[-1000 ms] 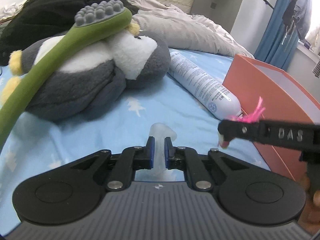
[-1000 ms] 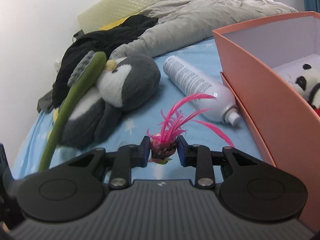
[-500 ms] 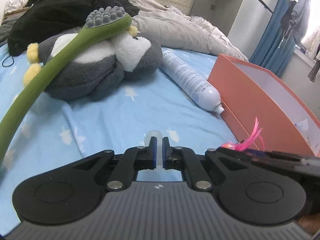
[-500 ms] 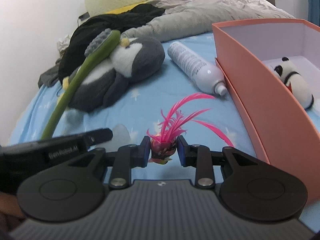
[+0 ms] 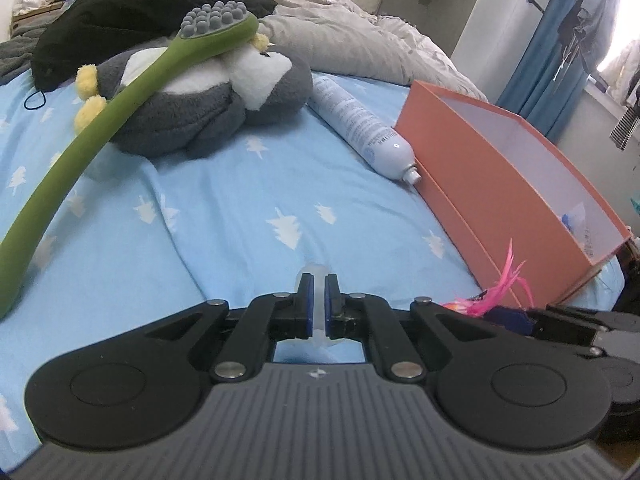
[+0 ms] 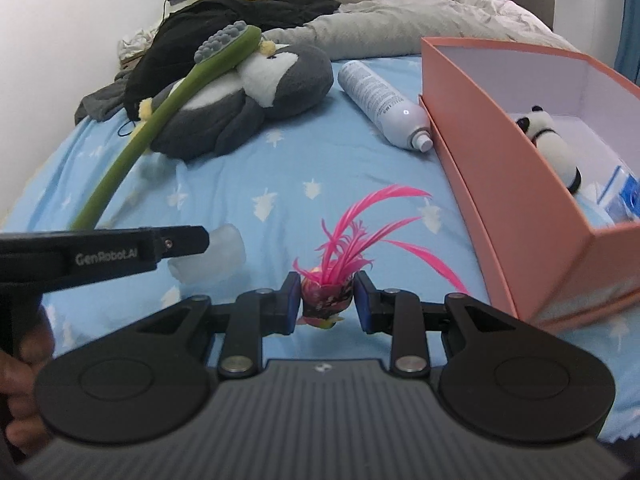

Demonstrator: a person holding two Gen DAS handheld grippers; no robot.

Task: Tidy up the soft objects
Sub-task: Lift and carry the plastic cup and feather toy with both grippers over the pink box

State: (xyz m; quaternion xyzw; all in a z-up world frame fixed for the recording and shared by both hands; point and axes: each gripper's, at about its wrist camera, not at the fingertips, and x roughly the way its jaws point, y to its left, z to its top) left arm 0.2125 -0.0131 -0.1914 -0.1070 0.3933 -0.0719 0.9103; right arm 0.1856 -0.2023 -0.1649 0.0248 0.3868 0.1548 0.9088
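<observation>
My left gripper (image 5: 317, 304) is shut on a soft translucent white lump (image 5: 316, 276), also seen in the right wrist view (image 6: 216, 258). My right gripper (image 6: 325, 300) is shut on a pink feather toy (image 6: 348, 248) with a dark round base; its feathers show in the left wrist view (image 5: 500, 288). Both are held above the blue sheet, left of the orange box (image 6: 516, 184). A grey penguin plush (image 5: 208, 96) lies further back. A small panda plush (image 6: 548, 140) lies inside the box.
A green long-handled massager (image 5: 120, 112) leans over the penguin. A white spray bottle (image 5: 360, 128) lies against the box's near corner. Black clothes (image 5: 132, 12) and a grey duvet (image 5: 360, 48) are piled at the head of the bed.
Both grippers have drawn back from the penguin and bottle and risen, still holding their objects. More of the box's inside shows now.
</observation>
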